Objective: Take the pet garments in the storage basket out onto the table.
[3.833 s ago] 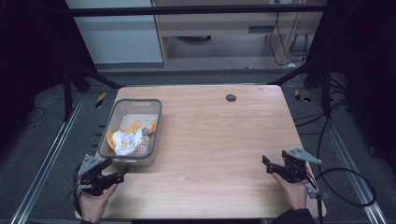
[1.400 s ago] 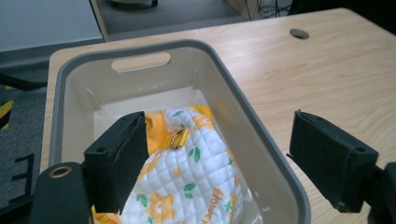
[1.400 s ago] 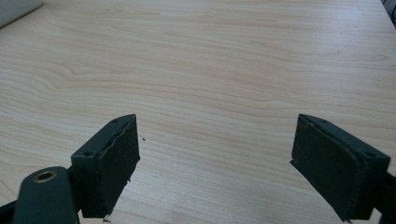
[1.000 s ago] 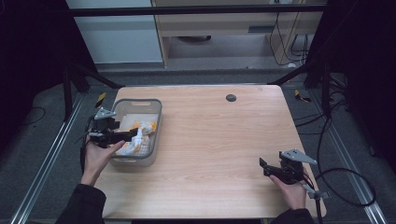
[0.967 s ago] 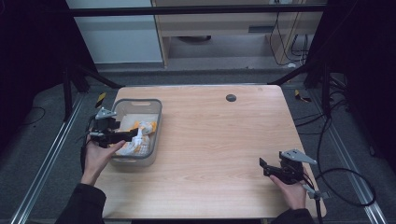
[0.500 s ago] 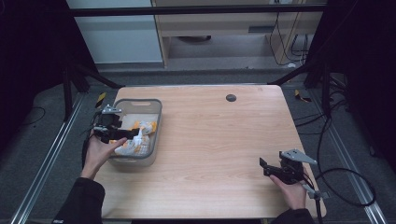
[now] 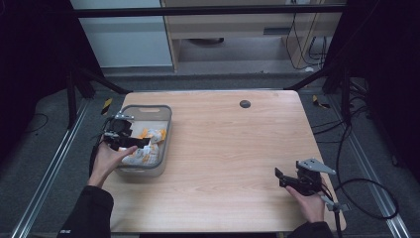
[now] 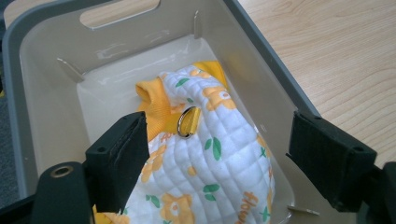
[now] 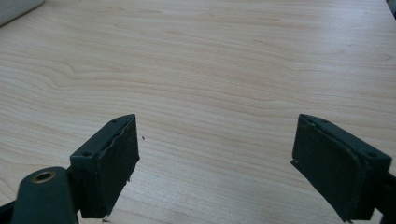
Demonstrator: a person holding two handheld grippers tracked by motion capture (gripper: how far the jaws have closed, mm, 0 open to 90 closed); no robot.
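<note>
Wooden table [image 7: 223,148], "flow…"-lettered quilted cloth [image 8: 219,163]

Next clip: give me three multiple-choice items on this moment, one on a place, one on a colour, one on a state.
1. Where does the grey bin sit?
A. table's left side
B. table's right side
C. on the floor

2. What colours show on the quilted cloth?
A. blue and black
B. white, orange and green
C. plain red

3. How do the right tongs stand?
A. shut on the cloth
B. shut and empty
C. open over bare wood

Key: 1 A, the high view shows it at the left edge. 2 B, the left gripper view shows the print. 3 C, the jaws stand wide apart above the table.
</note>
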